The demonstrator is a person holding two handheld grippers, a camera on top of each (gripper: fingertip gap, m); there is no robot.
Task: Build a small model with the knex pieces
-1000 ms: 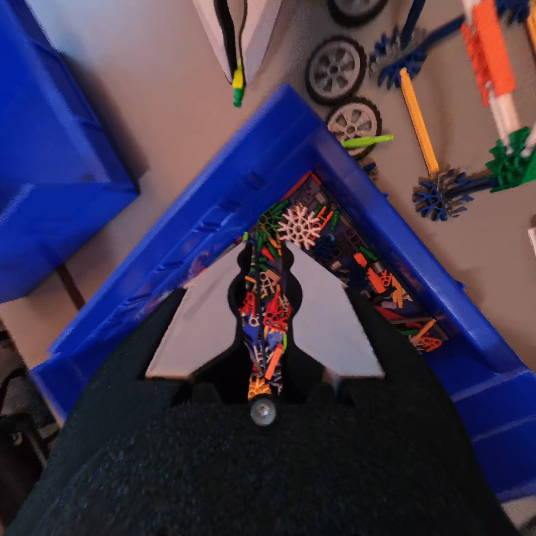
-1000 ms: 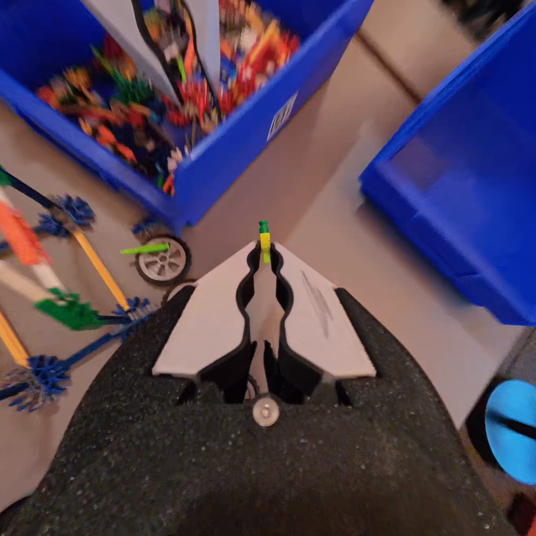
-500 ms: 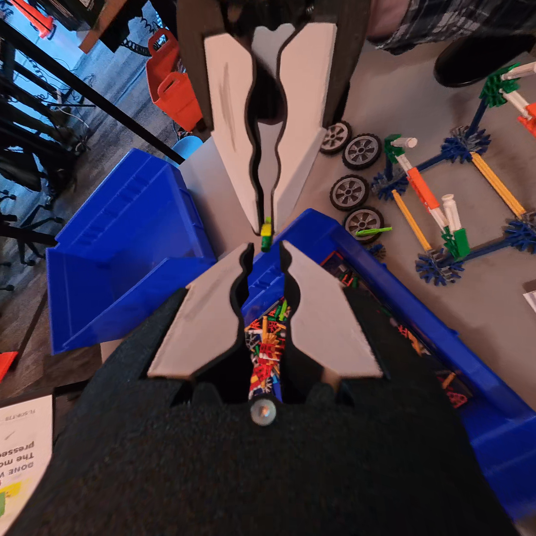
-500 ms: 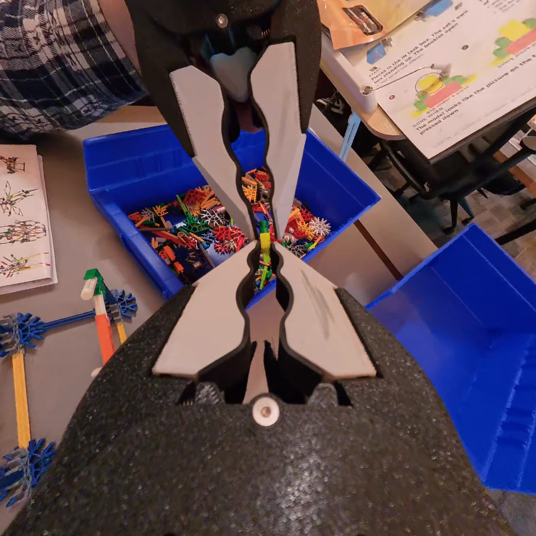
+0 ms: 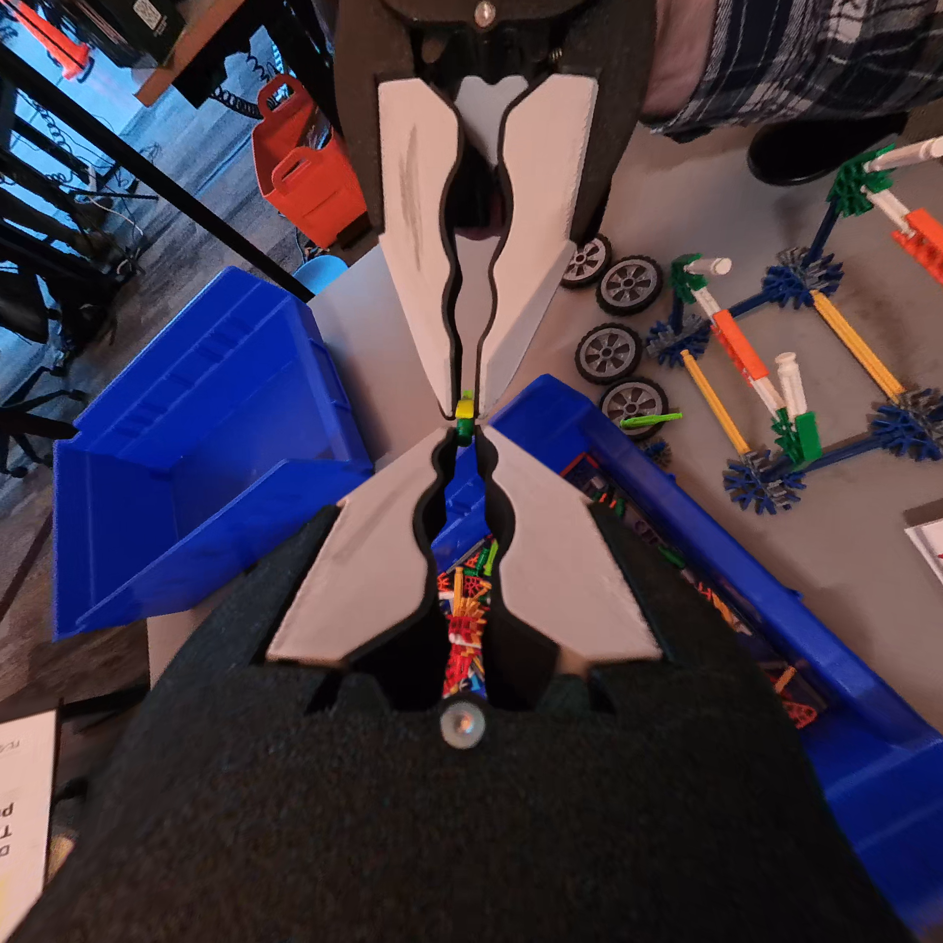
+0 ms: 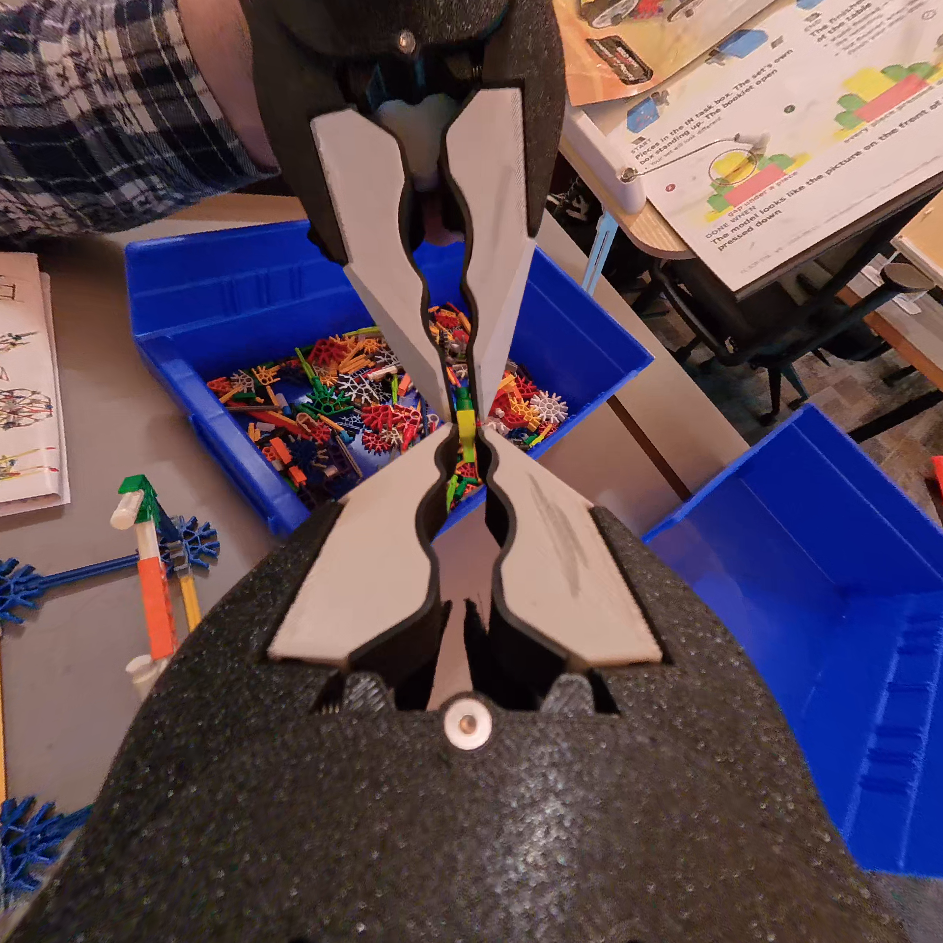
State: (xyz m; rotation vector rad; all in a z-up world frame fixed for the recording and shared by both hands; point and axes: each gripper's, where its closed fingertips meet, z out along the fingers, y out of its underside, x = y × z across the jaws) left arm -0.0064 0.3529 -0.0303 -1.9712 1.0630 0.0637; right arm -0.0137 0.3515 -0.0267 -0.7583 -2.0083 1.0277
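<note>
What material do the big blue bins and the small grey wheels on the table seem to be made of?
Big blue bins: probably moulded plastic, smooth and slightly glossy, with ribbed walls. Small grey wheels: apparently grey plastic spoked hubs in matte black treaded tyres, perhaps rubber; the look leaves that open.

A workroom or lab set up for toy-building sessions: a grey table (image 6: pixel 97 449) carries a blue bin (image 6: pixel 576 326) full of small coloured construction pieces, a second blue bin (image 5: pixel 204 439), a half-built rod-and-connector model (image 5: pixel 796 357), loose grey wheels (image 5: pixel 607 352) and a picture booklet (image 6: pixel 25 388). Nearby a desk holds printed instruction sheets (image 6: pixel 796 132); black chair and table legs (image 5: pixel 46 214) and an orange container (image 5: pixel 306 168) stand on the floor beyond
</note>
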